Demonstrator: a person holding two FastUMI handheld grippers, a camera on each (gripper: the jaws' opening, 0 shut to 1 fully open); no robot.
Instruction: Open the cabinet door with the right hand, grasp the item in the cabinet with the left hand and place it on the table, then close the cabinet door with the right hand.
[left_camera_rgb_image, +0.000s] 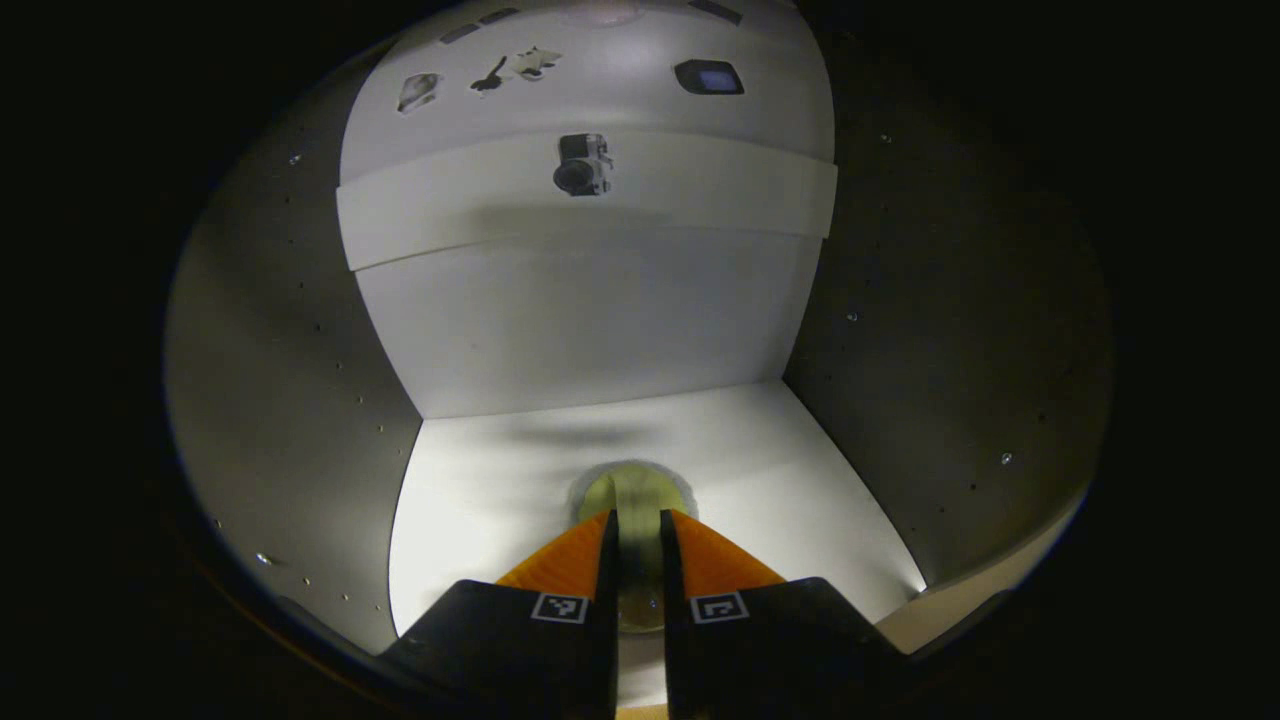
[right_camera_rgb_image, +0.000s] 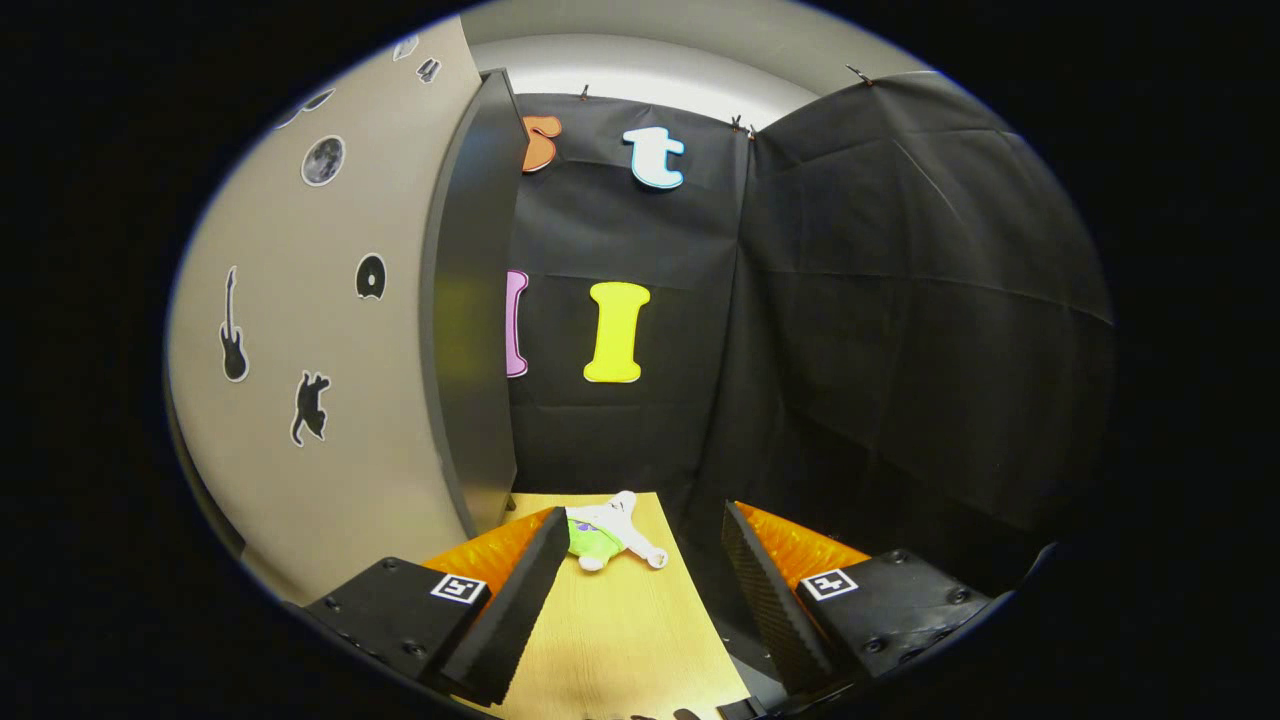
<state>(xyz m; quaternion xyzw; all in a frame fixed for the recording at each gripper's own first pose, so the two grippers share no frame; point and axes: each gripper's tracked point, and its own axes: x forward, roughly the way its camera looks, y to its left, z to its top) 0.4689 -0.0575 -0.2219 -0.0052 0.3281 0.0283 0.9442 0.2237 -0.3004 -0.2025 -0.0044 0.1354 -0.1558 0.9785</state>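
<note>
My left gripper (left_camera_rgb_image: 637, 516) is reaching inside the cabinet, low over its white shelf floor (left_camera_rgb_image: 800, 470). A round yellow-green item (left_camera_rgb_image: 634, 488) sits on that floor. Its near part fills the narrow gap between my two fingers, which press on it from both sides, and its far rim shows past the tips. In the right gripper view, my right gripper (right_camera_rgb_image: 642, 515) stands open over the wooden table (right_camera_rgb_image: 620, 640), holding nothing. Just to its left rises a beige sticker-covered cabinet panel (right_camera_rgb_image: 330, 350) with a dark grey edge (right_camera_rgb_image: 470, 300), apparently the open door.
The cabinet has grey side walls (left_camera_rgb_image: 270, 380) with small holes, a white back wall (left_camera_rgb_image: 590, 330) and a white shelf band (left_camera_rgb_image: 700, 190) above. A white and green plush toy (right_camera_rgb_image: 610, 535) lies on the table's far end. Black cloth (right_camera_rgb_image: 900, 320) closes the booth behind and to the right.
</note>
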